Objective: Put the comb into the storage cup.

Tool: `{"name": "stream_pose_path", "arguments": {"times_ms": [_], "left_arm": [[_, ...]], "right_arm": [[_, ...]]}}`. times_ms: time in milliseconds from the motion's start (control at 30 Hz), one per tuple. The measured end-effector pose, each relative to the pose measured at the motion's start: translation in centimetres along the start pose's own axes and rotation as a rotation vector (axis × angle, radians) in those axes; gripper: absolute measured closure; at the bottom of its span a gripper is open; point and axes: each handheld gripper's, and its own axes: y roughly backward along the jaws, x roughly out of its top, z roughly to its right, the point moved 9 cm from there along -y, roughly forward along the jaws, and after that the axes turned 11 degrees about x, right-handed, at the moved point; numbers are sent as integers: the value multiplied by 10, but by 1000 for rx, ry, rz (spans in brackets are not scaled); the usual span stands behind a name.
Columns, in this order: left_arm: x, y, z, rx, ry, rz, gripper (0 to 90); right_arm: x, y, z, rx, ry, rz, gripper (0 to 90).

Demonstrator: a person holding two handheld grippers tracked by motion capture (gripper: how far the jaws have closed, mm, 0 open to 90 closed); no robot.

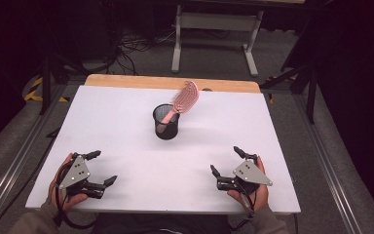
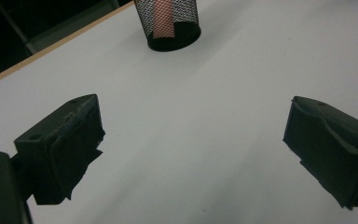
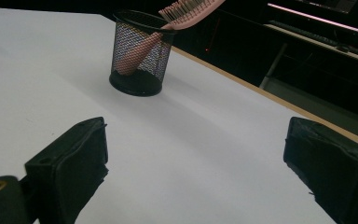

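high view: grippers (image 1: 101,168) (image 1: 227,161) resting (agape)

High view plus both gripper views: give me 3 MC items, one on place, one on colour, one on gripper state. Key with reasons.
1. Where is the hairbrush?
A. flat on the table
B. handle down in the mesh cup
C. held in the right gripper

2. What colour is the hairbrush?
A. pink
B. blue
C. green

3. How do the two grippers stand?
A. both shut on the cup
B. left shut, right open
C. both open, holding nothing

Key:
1 B: the hairbrush leans out of the black mesh cup, head above the rim.
2 A: handle and bristles read pink against the white table.
3 C: the left gripper and right gripper have their fingers spread, with bare table between them.
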Motion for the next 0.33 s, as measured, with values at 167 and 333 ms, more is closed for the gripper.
{"name": "stream_pose_path", "arguments": {"times_ms": [167,333], "left_arm": [[-1,0,0,-3,-1,-4,54],[-1,-1,0,-3,1,-7,54]], "right_arm": [[-1,-1,-1,2,2,-3,69],[-1,-1,-1,5,-3,-2,70]]}}
